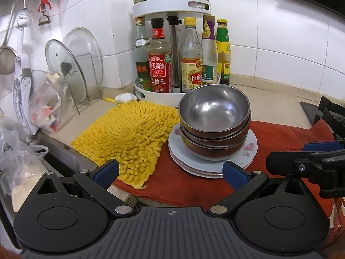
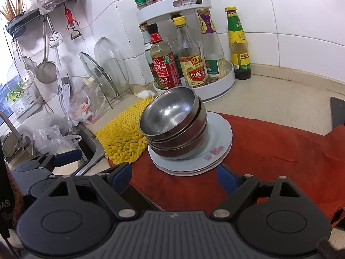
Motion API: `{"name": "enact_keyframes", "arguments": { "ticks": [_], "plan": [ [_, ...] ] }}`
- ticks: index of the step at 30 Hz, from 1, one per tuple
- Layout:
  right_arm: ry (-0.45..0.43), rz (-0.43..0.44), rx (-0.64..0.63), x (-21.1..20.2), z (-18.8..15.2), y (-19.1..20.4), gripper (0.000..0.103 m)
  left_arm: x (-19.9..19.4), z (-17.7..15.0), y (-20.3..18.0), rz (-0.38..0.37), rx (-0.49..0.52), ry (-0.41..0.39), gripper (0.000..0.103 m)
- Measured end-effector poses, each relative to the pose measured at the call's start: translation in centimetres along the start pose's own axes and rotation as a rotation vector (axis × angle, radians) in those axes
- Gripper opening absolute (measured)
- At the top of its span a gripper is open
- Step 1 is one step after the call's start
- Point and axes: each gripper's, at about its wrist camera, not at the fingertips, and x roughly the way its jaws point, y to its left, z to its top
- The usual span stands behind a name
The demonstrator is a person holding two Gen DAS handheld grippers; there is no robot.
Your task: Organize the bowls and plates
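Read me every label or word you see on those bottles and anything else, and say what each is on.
"CLASSIC": red label of the soy sauce bottle.
"老抽王": same label, lower down.
"恒顺": yellow-capped vinegar bottle.
Cartons on the upper rack tier: print and barcode too small to read.
Other bottle labels: blurred.

bowls (image 1: pixel 214 116) on plates (image 1: pixel 248 151), mat (image 1: pixel 127 133) left
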Motion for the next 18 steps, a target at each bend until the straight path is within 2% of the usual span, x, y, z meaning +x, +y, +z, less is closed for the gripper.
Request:
{"name": "enact_keyframes", "arguments": {
  "ticks": [10,18],
  "plan": [
    [0.004,-0.017,0.011,0.21,-0.19,-0.01,0.083,0.25,-0.32,0.57,0.005,-0.02,0.016,0.103],
    [0.005,-0.074,0.022,0.14,-0.95,-0.31,0.084,0.49,-0.65,0.82,0.003,-0.044,0.042,0.103]
  ]
}}
